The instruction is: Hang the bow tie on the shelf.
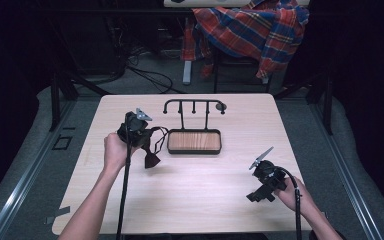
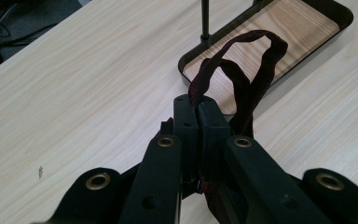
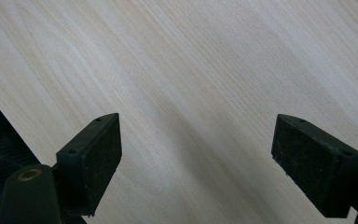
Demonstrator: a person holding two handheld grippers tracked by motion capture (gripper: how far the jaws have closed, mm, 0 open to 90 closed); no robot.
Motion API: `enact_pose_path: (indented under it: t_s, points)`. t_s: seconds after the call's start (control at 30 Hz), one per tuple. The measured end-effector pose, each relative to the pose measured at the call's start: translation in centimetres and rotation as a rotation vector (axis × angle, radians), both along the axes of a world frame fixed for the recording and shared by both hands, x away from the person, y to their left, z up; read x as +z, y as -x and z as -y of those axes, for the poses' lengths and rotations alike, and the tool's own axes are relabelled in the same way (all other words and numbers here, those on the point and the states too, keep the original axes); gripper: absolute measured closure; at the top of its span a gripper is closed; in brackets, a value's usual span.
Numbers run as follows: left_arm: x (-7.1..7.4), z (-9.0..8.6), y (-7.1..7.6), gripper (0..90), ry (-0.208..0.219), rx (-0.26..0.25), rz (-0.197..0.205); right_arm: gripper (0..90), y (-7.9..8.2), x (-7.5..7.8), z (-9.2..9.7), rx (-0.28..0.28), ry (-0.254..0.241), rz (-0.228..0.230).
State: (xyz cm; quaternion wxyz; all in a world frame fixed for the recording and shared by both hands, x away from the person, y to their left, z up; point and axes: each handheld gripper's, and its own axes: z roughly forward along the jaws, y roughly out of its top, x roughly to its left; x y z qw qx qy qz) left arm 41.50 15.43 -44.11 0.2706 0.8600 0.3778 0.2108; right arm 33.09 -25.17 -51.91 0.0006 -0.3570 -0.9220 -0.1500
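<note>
A: High view first: your left hand-held gripper (image 1: 141, 131) is over the left part of the worktop (image 1: 190, 200), just left of the rack (image 1: 194, 104) with its wooden tray (image 1: 194, 141). What have you got in it?

B: A dark red strap (image 2: 242, 79). In the left gripper view your jaws are pressed together on it, and a loop stands up past the tips towards the tray.

A: How far along are you?

B: I'd judge the pick-up is done. The strap is lifted, with its dark tail end (image 1: 151, 160) hanging below the gripper. Hanging it on one of the rack's pegs looks like what is left; nothing hangs there yet.

A: Which way does it run?

B: Its long axis is roughly vertical, loop up by the gripper, tail pointing down at the worktop.

A: And your right hand-held gripper (image 1: 258, 194)?

B: Spread wide, holding nothing, low over the near right of the worktop.
</note>
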Motion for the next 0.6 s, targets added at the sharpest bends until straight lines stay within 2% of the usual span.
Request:
enact_pose_path:
  t_s: [0.17,0.27,0.6]
  points:
    - [0.6,0.3,-0.2,87.6,-0.011,-0.014,0.0,15.9,0.1,-0.1,0.0,-0.012,-0.02,-0.003]
    - [0.8,0.5,-0.3,87.6,-0.008,-0.013,0.004,15.9,0.0,0.1,0.1,0.001,0.003,0.0]
    - [1.7,1.0,-1.1,87.6,-0.007,-0.007,0.026,15.9,0.0,0.0,0.2,-0.001,-0.001,0.002]
